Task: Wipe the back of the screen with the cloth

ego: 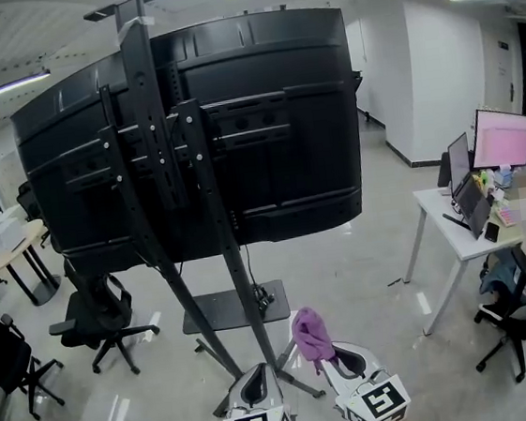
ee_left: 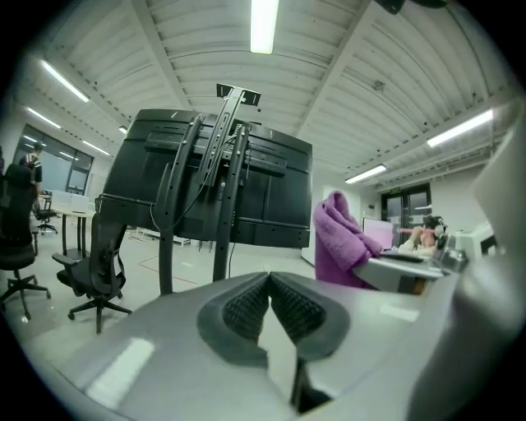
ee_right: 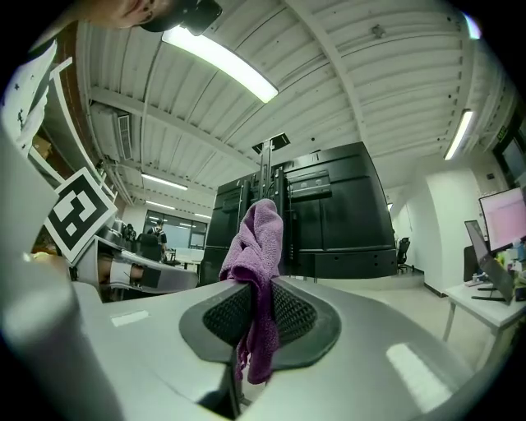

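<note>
The large black flat screen (ego: 273, 128) shows its ribbed rear panel toward 12 o'clock in the head view, mounted on a black metal stand (ego: 151, 123) whose legs slope down to the pale glossy floor (ego: 345, 271). At 6 o'clock, well short of the screen, both tools sit low in the picture. The right gripper (ego: 342, 364) pinches a bunched purple terry cloth (ego: 310, 333), whose free end rises above the tips toward 12 o'clock. In the right gripper view, the right gripper (ee_right: 259, 289) has its ribbed pads pressed on the cloth (ee_right: 261, 242), with a short tail hanging below them, and the screen (ee_right: 337, 214) stands beyond. The left gripper (ego: 256, 377) lies just beside it at 9 o'clock; in its own view the left gripper (ee_left: 269, 281) has its tips pressed together on nothing, the cloth (ee_left: 337, 238) at 2 o'clock. A black swivel office chair (ego: 100, 313) stands at 8 o'clock, and a white desk (ego: 434, 218) at 3 o'clock.
</note>
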`<act>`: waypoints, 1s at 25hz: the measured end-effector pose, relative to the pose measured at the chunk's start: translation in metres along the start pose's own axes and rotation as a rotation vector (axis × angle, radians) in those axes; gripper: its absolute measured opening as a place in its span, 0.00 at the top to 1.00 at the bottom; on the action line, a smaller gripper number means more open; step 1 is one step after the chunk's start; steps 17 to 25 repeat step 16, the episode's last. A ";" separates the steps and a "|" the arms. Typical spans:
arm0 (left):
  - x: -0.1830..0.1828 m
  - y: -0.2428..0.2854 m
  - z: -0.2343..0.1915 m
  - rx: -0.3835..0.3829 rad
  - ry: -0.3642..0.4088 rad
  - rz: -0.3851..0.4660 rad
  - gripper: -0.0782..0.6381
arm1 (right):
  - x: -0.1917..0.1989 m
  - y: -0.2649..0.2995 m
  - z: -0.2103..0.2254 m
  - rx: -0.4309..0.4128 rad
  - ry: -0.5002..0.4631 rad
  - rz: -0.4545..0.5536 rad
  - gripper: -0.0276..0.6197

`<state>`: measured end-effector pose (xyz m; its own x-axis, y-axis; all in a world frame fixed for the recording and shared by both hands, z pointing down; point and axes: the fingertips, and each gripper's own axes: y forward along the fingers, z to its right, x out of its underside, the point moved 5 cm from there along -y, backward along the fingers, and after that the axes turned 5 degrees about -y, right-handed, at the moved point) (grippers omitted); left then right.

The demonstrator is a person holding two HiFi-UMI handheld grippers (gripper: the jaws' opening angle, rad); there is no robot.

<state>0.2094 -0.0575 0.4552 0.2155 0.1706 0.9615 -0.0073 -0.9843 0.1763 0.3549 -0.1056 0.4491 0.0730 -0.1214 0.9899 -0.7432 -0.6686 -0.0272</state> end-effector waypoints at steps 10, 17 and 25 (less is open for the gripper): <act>-0.004 -0.026 0.018 -0.006 0.040 0.033 0.88 | -0.016 -0.031 -0.006 0.005 -0.010 0.041 0.89; -0.008 -0.029 0.030 0.009 0.065 0.038 0.88 | -0.021 -0.044 0.001 0.014 0.002 0.060 0.89; -0.008 -0.029 0.030 0.009 0.065 0.038 0.88 | -0.021 -0.044 0.001 0.014 0.002 0.060 0.89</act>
